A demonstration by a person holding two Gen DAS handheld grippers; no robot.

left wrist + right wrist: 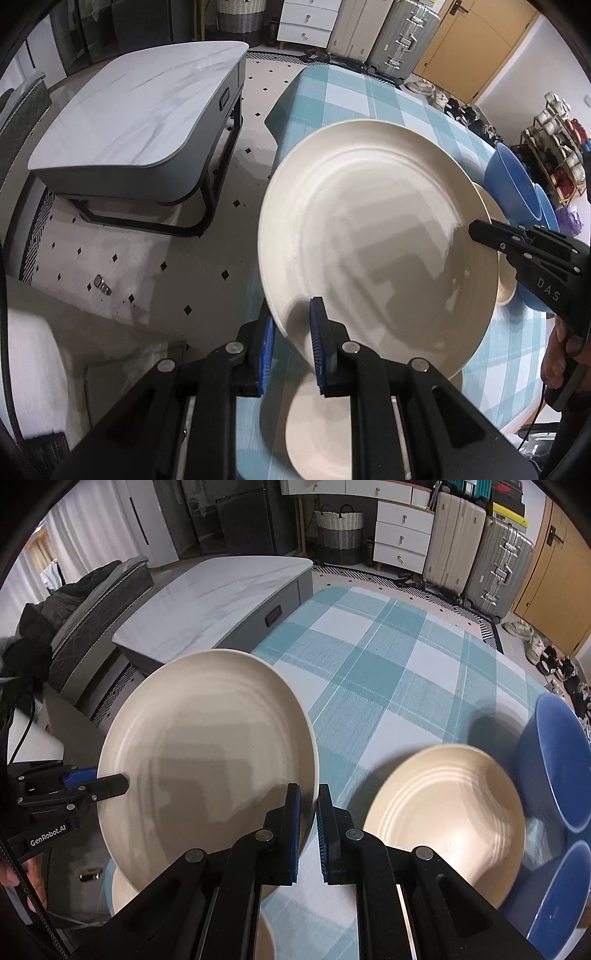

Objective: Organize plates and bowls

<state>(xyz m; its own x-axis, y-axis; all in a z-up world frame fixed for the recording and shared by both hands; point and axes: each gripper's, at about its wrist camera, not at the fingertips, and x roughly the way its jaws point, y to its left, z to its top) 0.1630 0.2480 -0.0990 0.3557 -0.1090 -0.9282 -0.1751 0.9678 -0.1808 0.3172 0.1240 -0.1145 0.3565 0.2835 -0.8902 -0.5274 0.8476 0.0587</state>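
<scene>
A large cream plate (376,240) is held tilted in the air above the checked table. My left gripper (295,347) is shut on its near rim. My right gripper (308,834) is shut on the opposite rim of the same plate (207,753); it also shows at the right of the left wrist view (480,230). A second cream plate (443,812) lies flat on the table to the right. A third cream plate (317,435) lies under the held one. Two blue bowls (557,760) (557,893) stand at the right edge.
The table carries a teal and white checked cloth (388,653). A low grey marble-top coffee table (144,110) stands to the left on patterned floor. Suitcases (495,565) and a white drawer unit (402,539) stand at the back. A cup rack (557,147) is far right.
</scene>
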